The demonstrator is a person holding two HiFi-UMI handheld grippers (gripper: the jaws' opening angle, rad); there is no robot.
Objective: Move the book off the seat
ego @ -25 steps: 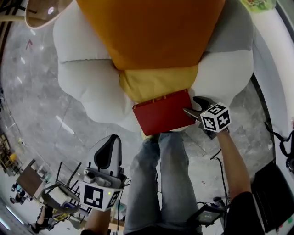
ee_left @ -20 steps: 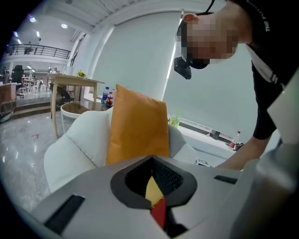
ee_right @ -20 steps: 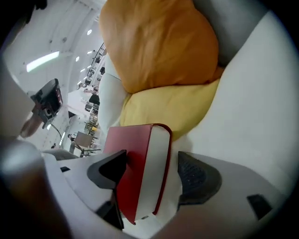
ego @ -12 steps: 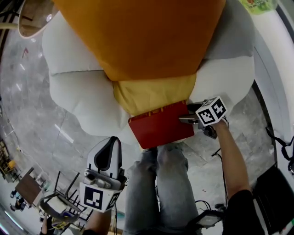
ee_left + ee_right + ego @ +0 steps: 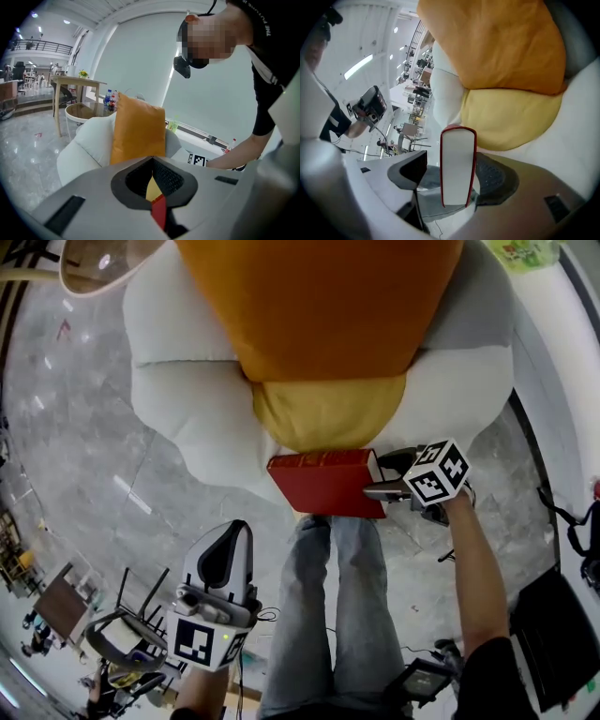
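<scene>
A red hardcover book (image 5: 323, 488) sits at the front edge of the white armchair (image 5: 187, 418), just below a yellow cushion (image 5: 328, 413), with its spine towards the cushion. My right gripper (image 5: 380, 486) straddles the book's right end. In the right gripper view the book (image 5: 458, 164) stands between the wide jaws of the right gripper (image 5: 454, 169), against the right pad, with a gap to the left pad. My left gripper (image 5: 225, 554) hangs shut and empty near the person's left leg, away from the seat. In its own view the left gripper (image 5: 152, 161) points at the chair.
A big orange cushion (image 5: 319, 306) leans on the chair's back. The person's legs in jeans (image 5: 328, 615) stand right in front of the seat. A round glass side table (image 5: 94, 263) is at the far left, a white ledge (image 5: 572, 334) at the right, and a black bag (image 5: 553, 634) on the floor.
The book has swung level and its spine side now shows more. The right gripper stays at the book's right end and sits further over it. The left gripper has barely moved.
</scene>
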